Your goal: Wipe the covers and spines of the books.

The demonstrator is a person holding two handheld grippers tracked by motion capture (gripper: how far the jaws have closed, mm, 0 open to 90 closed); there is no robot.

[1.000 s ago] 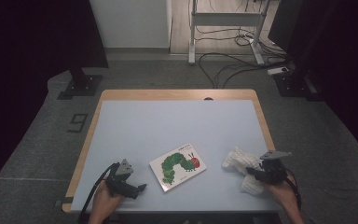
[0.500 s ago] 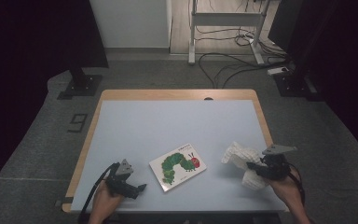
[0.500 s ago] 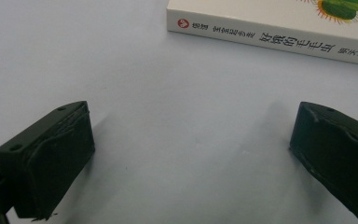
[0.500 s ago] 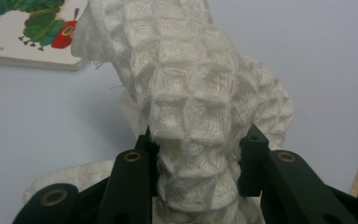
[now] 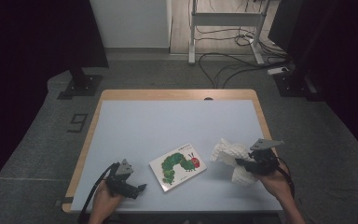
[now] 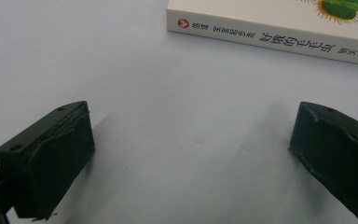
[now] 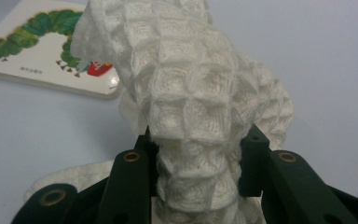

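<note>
At the lower right of the high view, the right gripper [image 5: 243, 163] pinched a bunched white waffle cloth [image 5: 226, 153], lifted partly off the table [image 5: 168, 121]. At lower left, the left gripper [image 5: 137, 189] rested with jaws wide apart, empty. Between them lay a caterpillar picture book [image 5: 177, 167].

The surface [image 5: 168, 126] is evenly lit from above, while the room around it is left in deep darkness. Soft shadows are cast inward from the left hand-held gripper [image 6: 186, 158]. Just ahead of the right hand-held gripper [image 7: 198, 182], the cloth [image 7: 191, 93] is rendered bright and slightly soft; grain is seen throughout.
</note>
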